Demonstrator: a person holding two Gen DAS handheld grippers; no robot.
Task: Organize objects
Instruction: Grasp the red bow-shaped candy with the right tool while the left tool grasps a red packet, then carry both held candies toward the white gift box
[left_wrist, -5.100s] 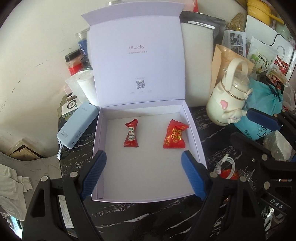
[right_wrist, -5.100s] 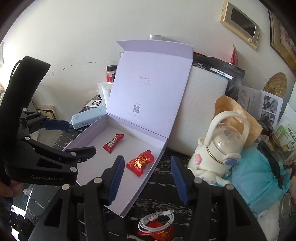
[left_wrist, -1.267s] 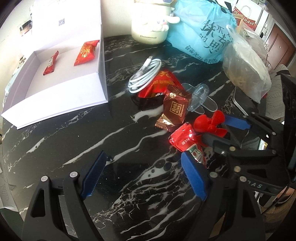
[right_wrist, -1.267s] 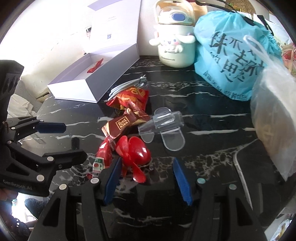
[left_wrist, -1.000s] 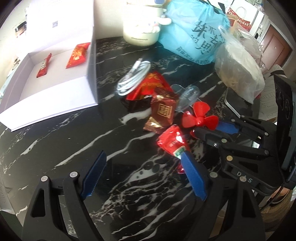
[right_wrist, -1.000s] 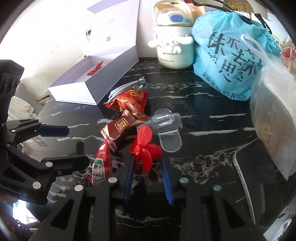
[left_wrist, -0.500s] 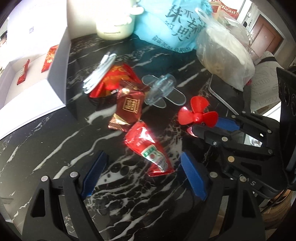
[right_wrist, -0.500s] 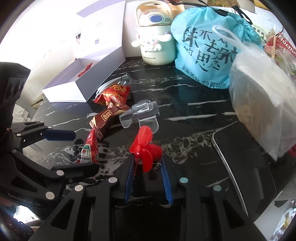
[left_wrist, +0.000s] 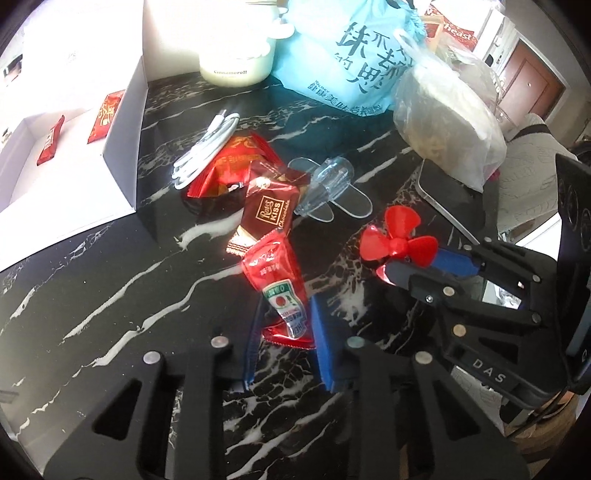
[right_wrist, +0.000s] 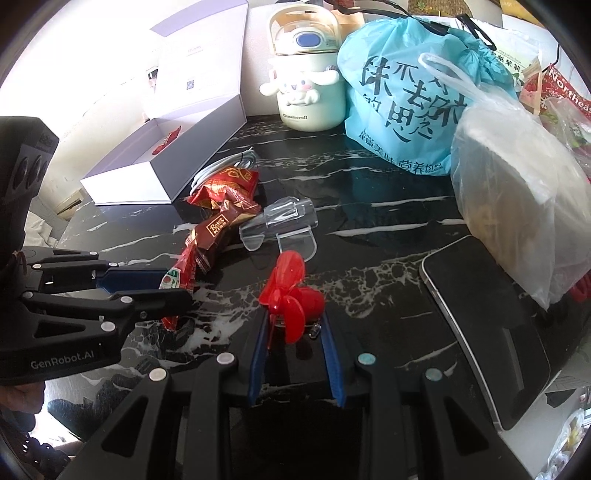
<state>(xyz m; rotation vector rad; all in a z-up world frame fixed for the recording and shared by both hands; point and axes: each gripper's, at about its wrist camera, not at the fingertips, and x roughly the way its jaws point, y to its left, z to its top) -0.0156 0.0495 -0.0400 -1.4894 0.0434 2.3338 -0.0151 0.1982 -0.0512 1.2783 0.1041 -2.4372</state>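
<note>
Black marble-patterned worktop (left_wrist: 110, 295), white veins, glossy, crowded along the far edge with bags and a cream cartoon-character pot (right_wrist: 306, 85). Open white box (left_wrist: 122, 122) at 10 o'clock in the left wrist view; two small red packets already lie on its floor.

Left gripper (left_wrist: 284, 325): blue pads clenched on the lower end of a red ketchup sachet (left_wrist: 277, 277). Sachet is flat, crinkled foil, slippery-looking; its upper end touches or overlaps a brown chocolate wrapper (left_wrist: 271, 214) at 12 o'clock.

Right gripper (right_wrist: 295, 325): closed on the hub of a red plastic propeller (right_wrist: 288, 295), three rounded rigid blades standing up between the pads. Whether it is clear of the worktop I cannot tell.

Rest of the pile, toward 11–12 o'clock: a larger red foil snack bag (left_wrist: 229, 166), a coiled white cable (left_wrist: 203, 147), a clear plastic stand (right_wrist: 280, 221). A dark phone (right_wrist: 480, 314) lies at 3 o'clock in the right wrist view, under a cloudy plastic bag (right_wrist: 517, 192).

Step in hand, as judged: both picks made, carry to the box pending. Next move calls for lifting the sachet free without dragging the chocolate wrapper, then swinging both loads toward 10 o'clock and over the box's near wall. The foil could slide in the pads; the hard hub should hold firm.
</note>
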